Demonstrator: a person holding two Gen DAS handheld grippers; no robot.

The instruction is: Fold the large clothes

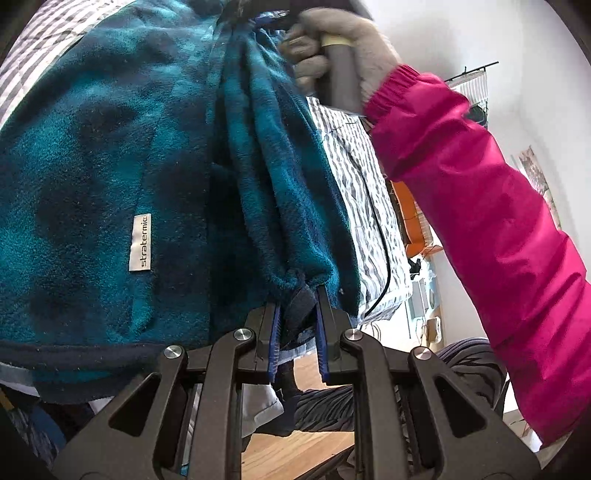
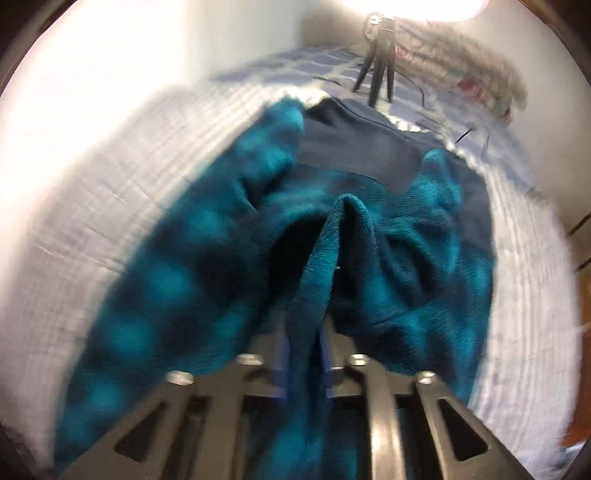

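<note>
A large teal and navy checked fleece garment with a white "stratermic" label fills the left wrist view. My left gripper is shut on its dark cuff or hem edge. The right gripper shows at the top of that view, held by a gloved hand, and pinches another part of the fleece. In the right wrist view, blurred, my right gripper is shut on a fold of the fleece, which hangs down onto the bed.
A striped grey and white bedspread covers the bed. The person's pink sleeve crosses the right of the left wrist view. A small black tripod stands on the bed at the far end. Wooden floor shows below.
</note>
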